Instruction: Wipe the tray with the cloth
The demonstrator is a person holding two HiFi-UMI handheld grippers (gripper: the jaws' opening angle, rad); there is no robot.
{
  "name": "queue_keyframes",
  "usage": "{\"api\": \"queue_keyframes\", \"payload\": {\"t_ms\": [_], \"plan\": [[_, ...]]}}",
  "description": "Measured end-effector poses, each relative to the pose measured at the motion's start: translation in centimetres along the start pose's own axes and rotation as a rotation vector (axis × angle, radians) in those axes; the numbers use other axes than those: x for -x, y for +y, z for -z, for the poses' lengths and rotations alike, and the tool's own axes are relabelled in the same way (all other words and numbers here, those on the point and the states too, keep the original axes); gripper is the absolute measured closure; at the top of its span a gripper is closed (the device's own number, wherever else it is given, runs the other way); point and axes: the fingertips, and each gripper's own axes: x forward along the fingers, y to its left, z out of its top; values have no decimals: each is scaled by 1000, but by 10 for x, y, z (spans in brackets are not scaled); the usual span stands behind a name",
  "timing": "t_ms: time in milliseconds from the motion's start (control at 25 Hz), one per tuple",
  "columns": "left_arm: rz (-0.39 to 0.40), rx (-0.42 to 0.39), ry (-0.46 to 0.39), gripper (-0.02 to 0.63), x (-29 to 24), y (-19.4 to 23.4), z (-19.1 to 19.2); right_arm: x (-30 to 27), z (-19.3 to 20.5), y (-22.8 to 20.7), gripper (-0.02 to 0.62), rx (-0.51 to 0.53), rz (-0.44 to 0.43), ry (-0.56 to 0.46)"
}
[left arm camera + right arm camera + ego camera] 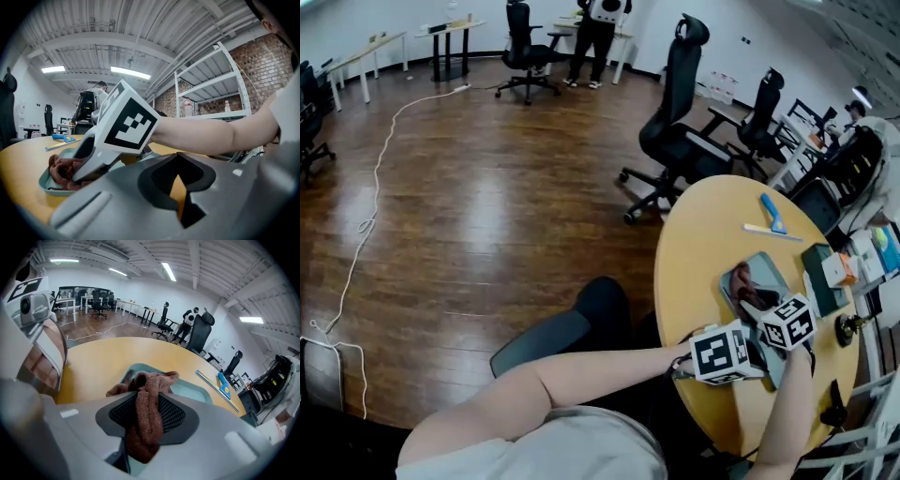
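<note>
Right gripper (148,401) is clamped on the cloth (154,380): the brown towelling runs straight up between the two dark pads and spills over their tips. The free end bunches just beyond the jaws and rests on the tray (190,392), so the cloth is both in the grip and touching the tray floor. In the head view the bunch sits toward the tray's left rim, on the half farther from the person, with the gripper tilted down into it from the near side. Pale teal floor lies bare to the right of the cloth.

Left gripper (180,187) shows only a narrow slit between its jaws. The desk (23,164) shines yellow through that slit and nothing is caught in it. It hangs just beside the tray's near left corner, apart from the rim; from its own camera the tray and the cloth lie off to the left, with the right gripper's marker cube between.

The tray itself lies on the middle of the round desk, a little toward the person's edge. Past it, toward the far edge, lie a blue scraper (224,383) and a thin pale strip (208,382), close together. Near the desk's right edge, just beside the tray, lies a dark slab (822,277).
</note>
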Motion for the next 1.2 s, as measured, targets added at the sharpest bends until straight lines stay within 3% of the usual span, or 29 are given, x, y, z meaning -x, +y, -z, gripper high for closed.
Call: {"api": "queue_keyframes", "payload": {"t_ms": [80,240,400,680,1000,1200], "plan": [[29,5,-14,284,-14,7,14,-12,8,4,465,39,-15,19],[12,-1,-30,284,-24,19,7,-24,9,6,465,47,-92,35],[28,13,-33,284,-26,17,5,-32,14,-5,463,22,-97,37],[27,9,-37,284,-27,18,8,-56,35,-68,463,-96,17,71],[21,1,-40,284,-26,17,10,-63,72,-135,463,-259,259,104],[30,8,-40,284,-24,15,9,-46,92,-135,465,-261,280,173]]}}
